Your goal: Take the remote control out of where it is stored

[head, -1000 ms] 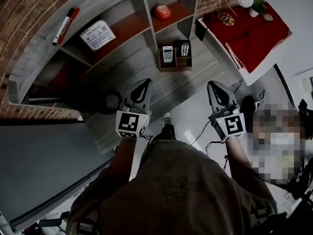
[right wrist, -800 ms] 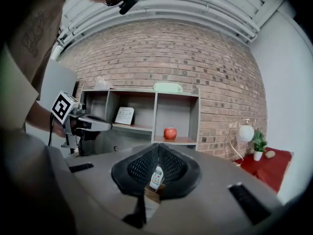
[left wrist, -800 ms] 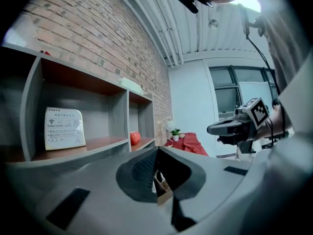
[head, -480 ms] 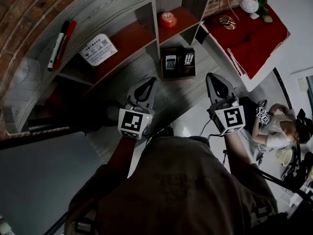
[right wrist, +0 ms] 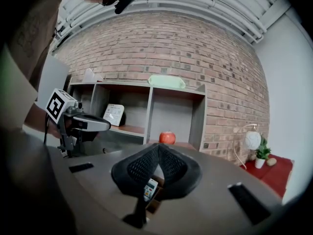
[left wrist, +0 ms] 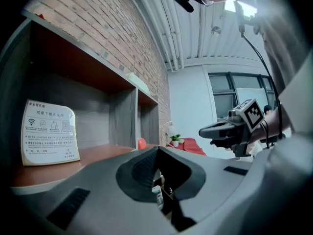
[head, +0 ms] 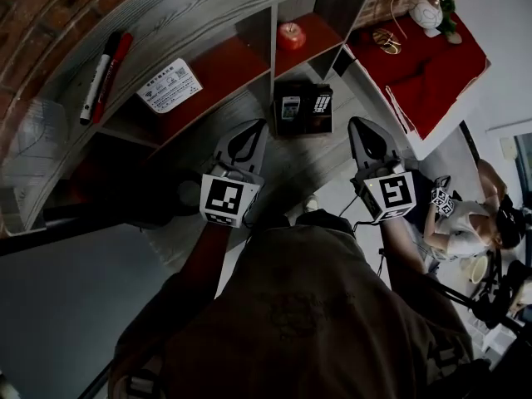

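A small dark wooden holder (head: 304,128) stands on the grey shelf top below the cubbies. In it stand a white remote control (head: 290,108) and a black one (head: 321,102), both upright. My left gripper (head: 247,134) is shut and empty, short of the holder and to its left. My right gripper (head: 362,130) is also shut and empty, short of the holder and to its right. In the right gripper view the white remote (right wrist: 150,188) shows below the closed tips of the right gripper (right wrist: 157,147). In the left gripper view it (left wrist: 157,197) peeks under the closed left gripper (left wrist: 157,151).
A red apple (head: 291,34) sits in the cubby behind the holder. A white sign card (head: 169,84) leans in the left cubby. Two marker pens (head: 103,78) lie on the top shelf. A red-covered table (head: 428,52) with a globe lamp (head: 425,12) stands to the right.
Both grippers have moved forward toward the shelf, side by side, and now sit closer to the holder. Both stayed shut. The remotes have not moved.
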### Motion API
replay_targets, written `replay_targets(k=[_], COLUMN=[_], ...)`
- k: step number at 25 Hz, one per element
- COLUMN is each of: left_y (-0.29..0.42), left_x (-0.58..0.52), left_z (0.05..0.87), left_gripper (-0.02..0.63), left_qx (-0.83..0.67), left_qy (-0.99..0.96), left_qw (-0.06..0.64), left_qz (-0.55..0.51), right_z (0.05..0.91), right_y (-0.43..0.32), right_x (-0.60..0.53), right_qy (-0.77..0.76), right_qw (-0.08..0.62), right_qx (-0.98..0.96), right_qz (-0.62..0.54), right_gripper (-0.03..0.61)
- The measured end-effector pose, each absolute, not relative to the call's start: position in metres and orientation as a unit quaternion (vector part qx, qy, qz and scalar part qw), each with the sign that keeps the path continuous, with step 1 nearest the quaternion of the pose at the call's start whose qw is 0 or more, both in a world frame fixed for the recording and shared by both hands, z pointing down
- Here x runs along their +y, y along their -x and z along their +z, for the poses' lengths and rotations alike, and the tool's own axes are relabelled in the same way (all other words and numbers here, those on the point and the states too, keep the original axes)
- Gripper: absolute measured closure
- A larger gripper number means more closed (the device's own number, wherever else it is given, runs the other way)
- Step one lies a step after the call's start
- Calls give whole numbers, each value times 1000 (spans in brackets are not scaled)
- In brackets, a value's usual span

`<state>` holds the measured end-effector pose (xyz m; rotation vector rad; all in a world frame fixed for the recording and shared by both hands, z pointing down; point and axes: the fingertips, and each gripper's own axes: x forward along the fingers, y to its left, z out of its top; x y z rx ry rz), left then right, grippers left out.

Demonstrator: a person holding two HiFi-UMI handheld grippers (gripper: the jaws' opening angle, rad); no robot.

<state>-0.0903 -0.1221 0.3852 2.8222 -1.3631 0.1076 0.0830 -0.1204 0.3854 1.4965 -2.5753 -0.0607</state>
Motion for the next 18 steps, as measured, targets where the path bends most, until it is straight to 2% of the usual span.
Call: replay_targets(k=[18], left_y=[88], left_x=[-121], left_z=[388], left_gripper=[601], left_qx=[-487], left_qy=[-872], left_qw=[12], left_qz=[55], right_z=[389], right_y=[-95], right_x=[-132], right_qy=[-452], right_qw=[58], right_qx=[-890], right_qz=[-5], right_gripper=[566])
